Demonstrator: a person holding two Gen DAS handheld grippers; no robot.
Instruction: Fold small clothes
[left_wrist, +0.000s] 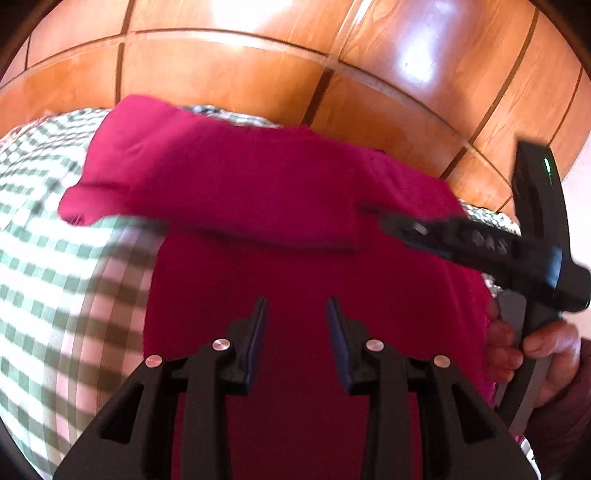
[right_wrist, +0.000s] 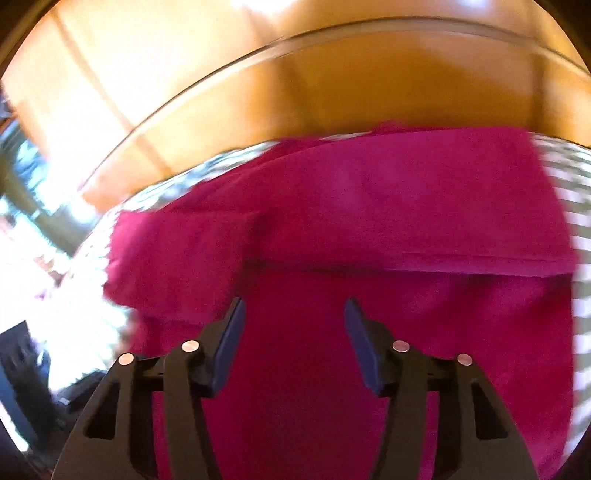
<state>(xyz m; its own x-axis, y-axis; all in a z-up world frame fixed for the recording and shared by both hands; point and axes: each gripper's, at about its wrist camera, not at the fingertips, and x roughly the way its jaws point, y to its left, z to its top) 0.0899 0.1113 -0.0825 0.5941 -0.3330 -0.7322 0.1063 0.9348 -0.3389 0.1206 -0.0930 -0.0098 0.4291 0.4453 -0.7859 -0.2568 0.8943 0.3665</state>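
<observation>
- The magenta garment (left_wrist: 280, 206) lies on the green-checked cloth (left_wrist: 40, 236), which serves as my landmark; the garment covers the cloth's middle, with check showing on either side of it.
- A folded band already lies across the garment's far part, its sleeve end (left_wrist: 85, 199) sticking out over the check on one side.
- The left gripper (left_wrist: 297, 314) hangs above the garment's near half, fingers spread with nothing between them.
- The right gripper (right_wrist: 294, 317) is likewise parted over the red fabric and pinches nothing; in the left view it reaches in from the cloth's right side, held by a hand (left_wrist: 532, 350).
- To my eye the next fold needs both grippers on the near hem, one toward each corner.
- Pinch only the top layer, lift together, and lay the hem square to the folded band's edge.
- The risk looks like uneven lifting, which would drag the garment across the check.
</observation>
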